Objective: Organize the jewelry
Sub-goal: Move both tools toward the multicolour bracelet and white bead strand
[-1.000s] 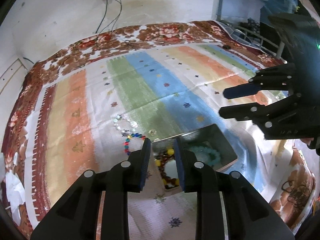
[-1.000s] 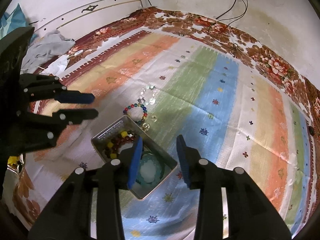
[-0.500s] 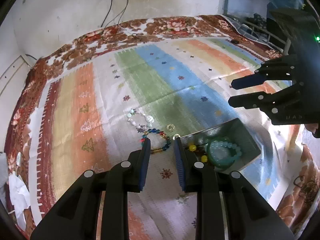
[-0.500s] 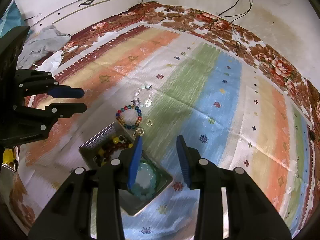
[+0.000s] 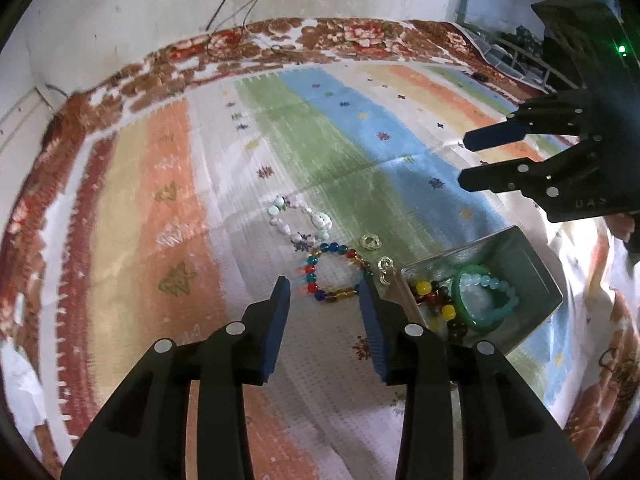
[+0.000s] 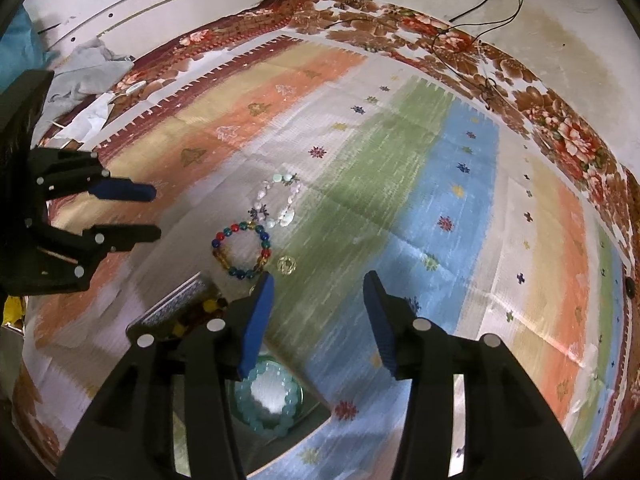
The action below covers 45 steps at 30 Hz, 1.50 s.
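Note:
A multicoloured bead bracelet (image 5: 332,272) (image 6: 242,252) lies on the striped cloth, just ahead of my open, empty left gripper (image 5: 324,292). A white shell-bead bracelet (image 5: 300,224) (image 6: 278,200) lies beyond it. Two small gold rings (image 5: 371,242) (image 6: 287,265) lie beside the bracelets. A grey metal tray (image 5: 532,264) (image 6: 176,308) to the right holds a pale blue bead bracelet (image 5: 488,296) (image 6: 266,400), a green bangle and dark red and yellow beads (image 5: 436,304). My right gripper (image 6: 318,292) is open and empty, above the tray's far edge.
The striped cloth (image 5: 360,152) covers a floral bedspread (image 6: 560,128). Cables (image 6: 480,12) run from a wall socket at the back. Crumpled grey cloth (image 6: 92,68) lies at the far left. The other gripper shows in each view (image 5: 520,160) (image 6: 100,212).
My left gripper has moved from over the tray to the multicoloured bracelet and opened wider. My right gripper has drawn back from the tray and opened wider.

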Tool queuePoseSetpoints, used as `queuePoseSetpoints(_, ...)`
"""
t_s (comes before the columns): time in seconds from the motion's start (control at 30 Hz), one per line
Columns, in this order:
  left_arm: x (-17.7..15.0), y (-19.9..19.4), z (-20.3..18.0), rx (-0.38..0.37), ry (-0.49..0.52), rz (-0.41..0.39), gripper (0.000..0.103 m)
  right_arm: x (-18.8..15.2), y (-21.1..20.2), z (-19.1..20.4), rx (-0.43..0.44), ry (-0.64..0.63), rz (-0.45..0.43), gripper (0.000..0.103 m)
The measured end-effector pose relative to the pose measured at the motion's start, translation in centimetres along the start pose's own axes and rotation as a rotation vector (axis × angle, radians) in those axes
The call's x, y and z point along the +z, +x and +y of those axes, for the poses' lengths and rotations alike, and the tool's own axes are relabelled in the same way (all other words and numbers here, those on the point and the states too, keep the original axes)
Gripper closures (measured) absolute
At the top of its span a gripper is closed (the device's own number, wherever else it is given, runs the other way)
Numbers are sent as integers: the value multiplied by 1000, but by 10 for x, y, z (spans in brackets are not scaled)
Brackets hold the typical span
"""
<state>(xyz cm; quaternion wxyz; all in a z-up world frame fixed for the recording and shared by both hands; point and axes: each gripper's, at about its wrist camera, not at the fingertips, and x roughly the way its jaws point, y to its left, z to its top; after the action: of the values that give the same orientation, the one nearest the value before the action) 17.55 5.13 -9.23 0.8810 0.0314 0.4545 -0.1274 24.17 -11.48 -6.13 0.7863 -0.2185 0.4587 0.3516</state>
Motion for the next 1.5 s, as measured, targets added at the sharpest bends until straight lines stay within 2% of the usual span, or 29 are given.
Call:
queuePoseSetpoints(0.07, -2, 5, 3, -13, 1, 6, 62, 6, 5, 0, 26, 1, -1, 47)
queuePoseSetpoints(0.13, -4, 11, 3, -21, 5, 17, 60, 14, 12, 0, 35, -5, -3, 45)
queuePoseSetpoints(0.4, -5, 37, 11, -51, 21, 53, 60, 32, 47, 8, 44, -57, 42, 45)
queuePoseSetpoints(0.73, -2, 59, 12, -110, 69, 79, 60, 50, 89, 11, 65, -60, 81, 45)
queuePoseSetpoints(0.83, -4, 68, 11, -90, 100, 91, 60, 58, 105, 15, 86, -43, 93, 45)
queuePoseSetpoints(1.03, -6, 77, 18, -113, 93, 95, 60, 64, 129, 19, 83, -54, 128, 45)
queuePoseSetpoints(1.5, -6, 83, 20, -137, 95, 82, 60, 73, 150, 23, 69, -76, 165, 46)
